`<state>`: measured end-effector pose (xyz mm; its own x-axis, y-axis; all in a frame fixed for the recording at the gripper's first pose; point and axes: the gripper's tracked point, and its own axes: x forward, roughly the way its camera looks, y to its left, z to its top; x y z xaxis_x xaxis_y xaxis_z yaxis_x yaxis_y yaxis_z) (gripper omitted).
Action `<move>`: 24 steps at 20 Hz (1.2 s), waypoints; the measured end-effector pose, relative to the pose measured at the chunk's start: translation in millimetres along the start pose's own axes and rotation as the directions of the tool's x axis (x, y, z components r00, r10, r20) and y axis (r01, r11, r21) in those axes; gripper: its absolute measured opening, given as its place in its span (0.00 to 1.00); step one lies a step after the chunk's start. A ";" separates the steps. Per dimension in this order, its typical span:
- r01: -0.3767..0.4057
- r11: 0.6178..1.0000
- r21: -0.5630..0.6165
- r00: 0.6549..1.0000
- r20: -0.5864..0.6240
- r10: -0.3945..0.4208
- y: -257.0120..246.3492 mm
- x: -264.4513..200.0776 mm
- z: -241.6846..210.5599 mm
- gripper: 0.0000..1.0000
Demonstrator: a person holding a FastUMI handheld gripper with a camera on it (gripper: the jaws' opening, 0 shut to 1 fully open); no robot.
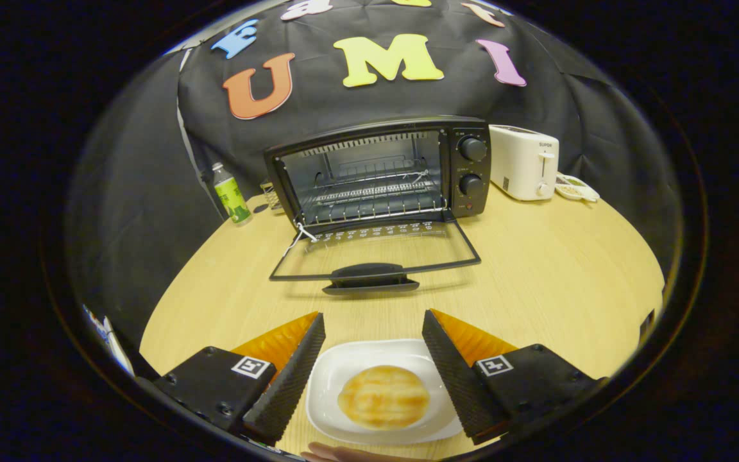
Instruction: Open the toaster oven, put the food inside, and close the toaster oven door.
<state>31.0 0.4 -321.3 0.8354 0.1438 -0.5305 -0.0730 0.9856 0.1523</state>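
the bun (383, 396) sits on a white plate (344, 366) on the table (549, 276), right between your gripper (373, 321) fingers (spread wide, touching nothing). beyond them the toaster oven (379, 170) stands with its door (376, 256) dropped flat open. a white toaster (523, 162) stands beside it, a bottle (231, 195) on the other side.
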 end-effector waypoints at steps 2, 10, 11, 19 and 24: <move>-0.019 1.000 0.003 1.000 0.009 0.019 6.5 -14.3 -12.8 1.00; 0.089 0.996 -0.024 0.978 0.191 -0.083 -12.4 -36.7 -53.7 1.00; 0.105 0.993 -0.047 0.973 0.213 -0.093 -15.0 -37.4 -57.7 1.00; 0.106 0.991 -0.084 0.958 0.276 -0.079 -9.7 -34.4 -79.2 1.00; 0.146 0.987 -0.066 0.955 0.268 -0.123 -16.0 -28.8 -69.4 1.00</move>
<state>-29.7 -13.4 -366.4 0.9533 -0.0076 -0.3020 0.0137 0.9997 0.0181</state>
